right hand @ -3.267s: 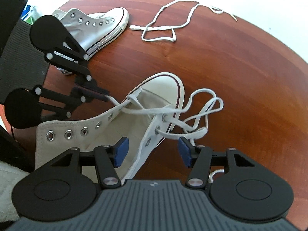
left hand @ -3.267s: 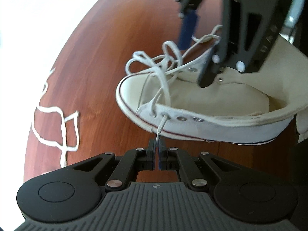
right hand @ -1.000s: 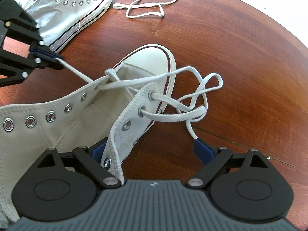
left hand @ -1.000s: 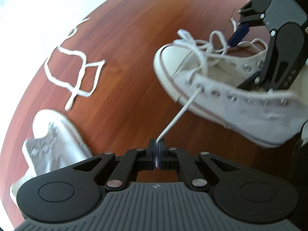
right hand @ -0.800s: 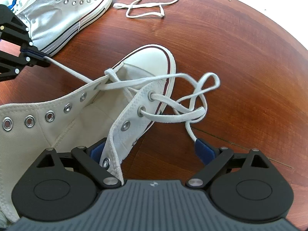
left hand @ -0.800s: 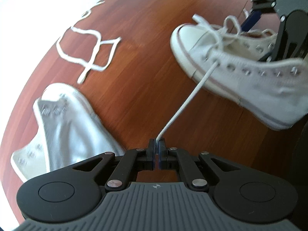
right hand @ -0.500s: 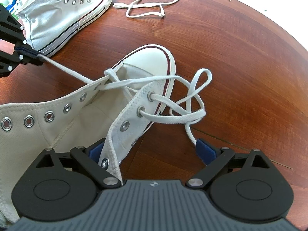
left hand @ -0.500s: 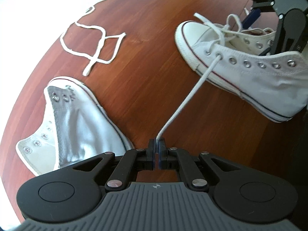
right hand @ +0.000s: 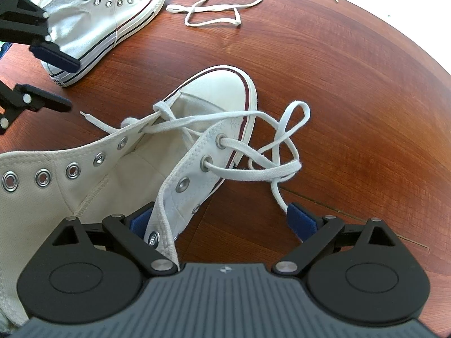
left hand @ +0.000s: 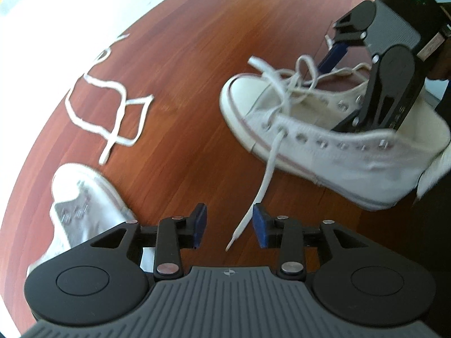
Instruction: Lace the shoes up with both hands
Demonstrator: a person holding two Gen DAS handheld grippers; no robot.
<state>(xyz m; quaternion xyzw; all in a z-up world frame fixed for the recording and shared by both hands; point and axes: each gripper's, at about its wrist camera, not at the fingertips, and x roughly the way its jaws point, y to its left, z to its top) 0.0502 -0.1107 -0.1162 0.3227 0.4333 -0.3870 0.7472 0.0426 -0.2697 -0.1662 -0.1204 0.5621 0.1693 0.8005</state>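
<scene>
A white high-top shoe (left hand: 338, 152) (right hand: 217, 90) lies on the round wooden table (right hand: 352, 98), its lace threaded through the lowest eyelets. One lace end (left hand: 265, 174) (right hand: 112, 125) runs slack from a near-side eyelet. Its tip hangs between the fingers of my left gripper (left hand: 229, 225) (right hand: 60, 81). Those jaws are opening and neither pad presses the lace. My right gripper (right hand: 221, 219) (left hand: 329, 97) stands wide open astride the shoe's right eyelet flap, one pad inside the shoe. The other lace end loops on the table and ends by its outer pad.
A second, unlaced white high-top (left hand: 76, 205) (right hand: 95, 19) lies on its side close to my left gripper. A loose white lace (left hand: 112, 107) (right hand: 214, 8) is tangled near the table's far edge. White floor shows beyond the rim.
My left gripper, shut on the taut lace end before, has opened and let it go; the lace now hangs slack. The right gripper has stayed put.
</scene>
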